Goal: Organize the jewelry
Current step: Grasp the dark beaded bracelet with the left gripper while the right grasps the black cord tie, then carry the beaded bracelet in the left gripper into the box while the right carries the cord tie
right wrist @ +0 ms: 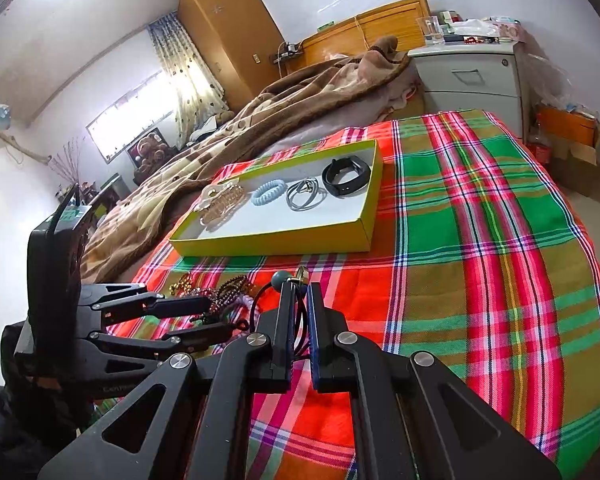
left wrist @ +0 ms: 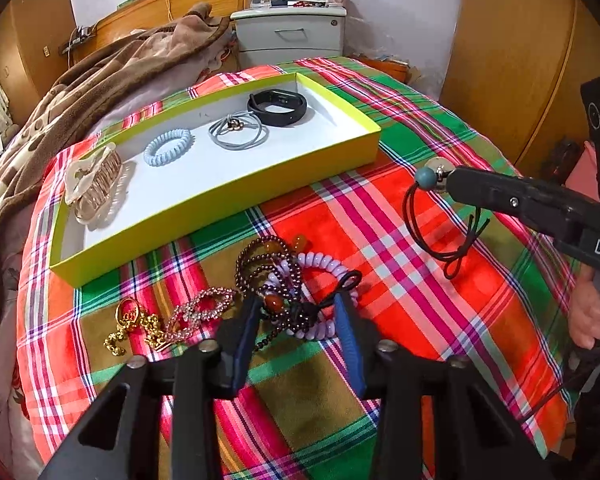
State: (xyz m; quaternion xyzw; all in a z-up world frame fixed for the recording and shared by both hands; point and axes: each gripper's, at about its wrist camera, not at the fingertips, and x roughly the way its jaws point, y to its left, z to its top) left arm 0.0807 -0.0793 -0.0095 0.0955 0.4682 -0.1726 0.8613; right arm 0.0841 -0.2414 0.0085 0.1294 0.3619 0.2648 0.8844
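Note:
A yellow-green tray (left wrist: 236, 196) (right wrist: 276, 240) on the plaid bedspread holds a hair claw (left wrist: 94, 188), a blue coil tie (left wrist: 167, 147), a grey hair tie (left wrist: 238, 131) and a black wristband (left wrist: 277, 106). My right gripper (right wrist: 299, 285) (left wrist: 446, 178) is shut on a black hair tie with a teal bead (left wrist: 425, 177) (right wrist: 280, 279), held above the cloth to the tray's right. My left gripper (left wrist: 298, 304) (right wrist: 216, 316) is open around a pile with a dark bead bracelet (left wrist: 260, 264) and a lilac coil tie (left wrist: 320, 268).
A gold chain (left wrist: 132, 328) and a pink rhinestone clip (left wrist: 200, 308) lie left of the pile. A brown blanket (left wrist: 100, 80) lies bunched at the bed's left. A white nightstand (left wrist: 290, 36) stands behind the bed, with wooden wardrobes at the right (left wrist: 512, 40).

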